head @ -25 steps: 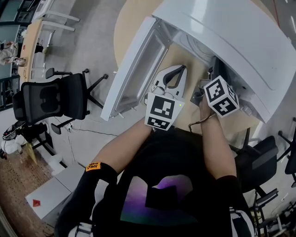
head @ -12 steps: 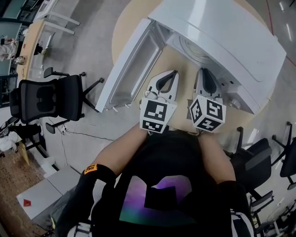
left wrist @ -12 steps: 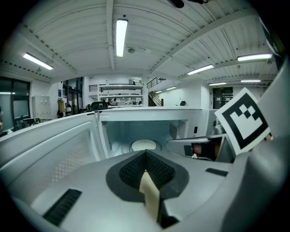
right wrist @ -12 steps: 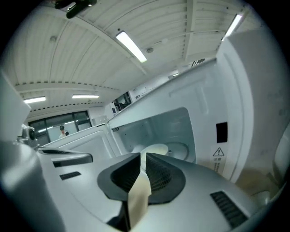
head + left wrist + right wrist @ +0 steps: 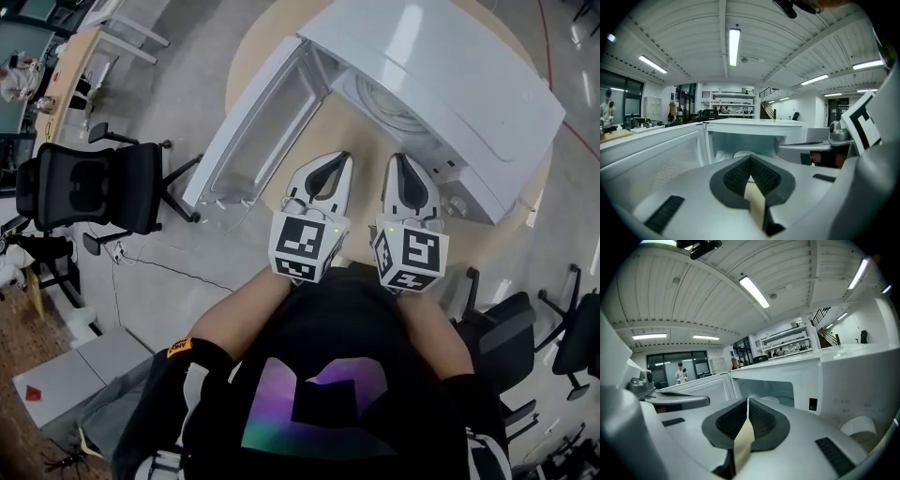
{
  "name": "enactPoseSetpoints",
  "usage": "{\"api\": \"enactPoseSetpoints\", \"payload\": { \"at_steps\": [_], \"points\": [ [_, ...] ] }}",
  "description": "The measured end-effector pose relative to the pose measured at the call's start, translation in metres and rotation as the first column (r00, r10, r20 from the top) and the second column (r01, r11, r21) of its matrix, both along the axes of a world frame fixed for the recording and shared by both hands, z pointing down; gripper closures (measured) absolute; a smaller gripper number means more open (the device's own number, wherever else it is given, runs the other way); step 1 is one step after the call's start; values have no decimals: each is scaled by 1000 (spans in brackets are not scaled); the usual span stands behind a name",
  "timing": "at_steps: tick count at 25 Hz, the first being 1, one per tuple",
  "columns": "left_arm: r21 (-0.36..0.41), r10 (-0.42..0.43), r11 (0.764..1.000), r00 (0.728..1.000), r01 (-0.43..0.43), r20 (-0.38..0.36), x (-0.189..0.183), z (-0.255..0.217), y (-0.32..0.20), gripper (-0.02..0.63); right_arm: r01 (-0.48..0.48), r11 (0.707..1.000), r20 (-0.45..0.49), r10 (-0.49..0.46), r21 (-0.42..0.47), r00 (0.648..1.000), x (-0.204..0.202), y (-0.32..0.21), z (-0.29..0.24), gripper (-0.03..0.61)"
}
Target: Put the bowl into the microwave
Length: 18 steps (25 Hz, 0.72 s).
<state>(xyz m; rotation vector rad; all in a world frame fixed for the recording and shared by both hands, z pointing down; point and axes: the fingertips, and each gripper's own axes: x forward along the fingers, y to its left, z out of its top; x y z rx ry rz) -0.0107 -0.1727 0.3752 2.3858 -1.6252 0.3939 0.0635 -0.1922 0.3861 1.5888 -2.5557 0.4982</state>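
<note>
The white microwave (image 5: 450, 75) sits on a round table (image 5: 258, 42) with its door (image 5: 248, 136) wide open. A pale bowl (image 5: 743, 153) is inside, and only its rim peeks over the jaws. The head view shows it poorly. The left gripper (image 5: 337, 161) and right gripper (image 5: 399, 161) are pressed together, holding nothing, near the opening.

No text, brand name or number is legible. The small orange patch (image 5: 185, 349) on the black sleeve (image 5: 192, 375) carries print too small to read. The left white marker cube (image 5: 302, 246) and the right white marker cube (image 5: 411, 255) bear only black square patterns.
</note>
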Motion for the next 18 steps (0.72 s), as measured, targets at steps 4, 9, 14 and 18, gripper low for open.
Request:
{"api": "enactPoseSetpoints", "payload": {
  "at_steps": [4, 9, 14, 18],
  "points": [
    [1, -20, 1000, 1000, 20, -11, 4, -2, 12, 568, 25, 999, -6, -25, 22, 1000, 6, 9, -7, 560],
    [13, -10, 1000, 1000, 10, -5, 10, -11, 28, 568, 35, 998, -6, -35, 43, 999, 9, 23, -16, 561],
    [33, 23, 999, 1000, -22, -19, 11, -24, 39, 568, 32, 998, -15, -31, 58, 999, 7, 37, -29, 561],
    [43, 40, 998, 999, -38, -37, 2, -32, 52, 568, 18, 998, -34, -16, 63, 999, 2, 51, -38, 561]
  ]
}}
